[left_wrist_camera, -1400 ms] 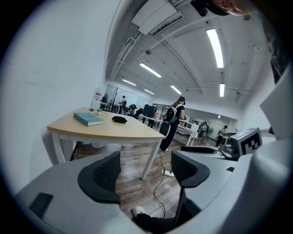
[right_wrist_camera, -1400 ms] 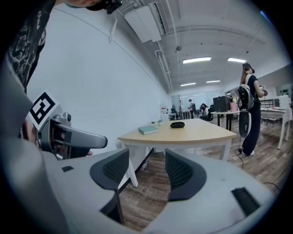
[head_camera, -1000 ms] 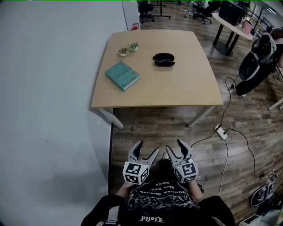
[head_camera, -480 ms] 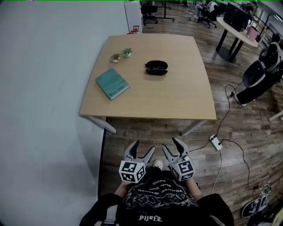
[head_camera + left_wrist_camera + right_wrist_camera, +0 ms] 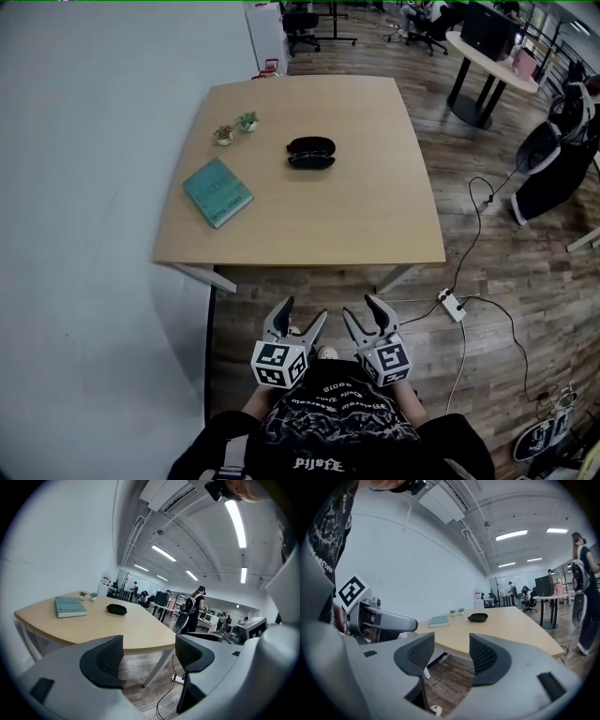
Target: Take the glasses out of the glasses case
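Observation:
A black glasses case lies closed on the far half of the wooden table; it shows small in the left gripper view and the right gripper view. The glasses themselves are not visible. My left gripper and right gripper are held close to my body, well short of the table's near edge, over the floor. Both are open with nothing between their jaws; the right one's jaws have just been closing a little. In the left gripper view and the right gripper view the pads stand apart.
A teal book lies left of the case, and two small potted plants stand behind it. A white wall runs along the left. A power strip and cables lie on the floor at the right. Desks, chairs and people fill the background.
The table has shifted left and nearer in the head view as I walk toward it. Both grippers stay in front of my body, open and empty.

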Tool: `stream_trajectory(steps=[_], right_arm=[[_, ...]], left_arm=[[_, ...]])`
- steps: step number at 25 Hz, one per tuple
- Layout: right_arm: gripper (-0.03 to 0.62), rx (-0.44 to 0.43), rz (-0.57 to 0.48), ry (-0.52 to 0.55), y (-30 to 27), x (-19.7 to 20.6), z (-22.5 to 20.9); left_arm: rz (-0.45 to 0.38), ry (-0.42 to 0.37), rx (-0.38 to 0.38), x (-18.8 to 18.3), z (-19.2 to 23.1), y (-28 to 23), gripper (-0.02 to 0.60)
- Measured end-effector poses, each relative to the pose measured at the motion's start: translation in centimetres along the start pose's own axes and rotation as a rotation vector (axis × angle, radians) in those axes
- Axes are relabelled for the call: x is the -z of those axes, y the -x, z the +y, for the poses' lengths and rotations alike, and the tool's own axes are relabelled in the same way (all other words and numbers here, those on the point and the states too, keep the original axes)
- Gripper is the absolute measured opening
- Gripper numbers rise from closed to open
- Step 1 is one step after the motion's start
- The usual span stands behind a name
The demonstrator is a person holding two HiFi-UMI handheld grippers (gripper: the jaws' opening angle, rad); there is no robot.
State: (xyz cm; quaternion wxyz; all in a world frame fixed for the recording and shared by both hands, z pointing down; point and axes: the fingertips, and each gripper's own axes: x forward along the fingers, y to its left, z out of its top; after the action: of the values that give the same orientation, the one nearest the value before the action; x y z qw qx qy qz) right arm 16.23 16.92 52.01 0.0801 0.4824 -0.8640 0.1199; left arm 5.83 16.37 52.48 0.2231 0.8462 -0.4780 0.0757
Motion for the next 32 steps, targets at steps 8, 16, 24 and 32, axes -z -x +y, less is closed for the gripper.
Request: stream_trajectory(steps=[8, 16, 24, 32], right_arm=[[0.229, 0.019, 0.039, 0.012, -1.8, 0.6, -1.7], [0.229, 0.066, 0.064, -0.006, -6.2, -0.1, -5.1], [0.229, 0.057, 0.056, -0.019, -14.8, -3.0, -7.5], [0.229, 0.083, 0.015, -0.047, -22.6, -6.1, -9.5]], left_arm=[[0.011, 0.005, 0.001, -0.7, 1.7, -3.8, 0.356], [0.045, 0.007, 0.048, -2.3, 4.1, -8.9, 0.356], [0.045, -0.013, 0.067, -6.9, 9.4, -15.0, 0.356], [0.056, -0.054, 0.089, -11.0, 15.4, -19.9, 0.356]])
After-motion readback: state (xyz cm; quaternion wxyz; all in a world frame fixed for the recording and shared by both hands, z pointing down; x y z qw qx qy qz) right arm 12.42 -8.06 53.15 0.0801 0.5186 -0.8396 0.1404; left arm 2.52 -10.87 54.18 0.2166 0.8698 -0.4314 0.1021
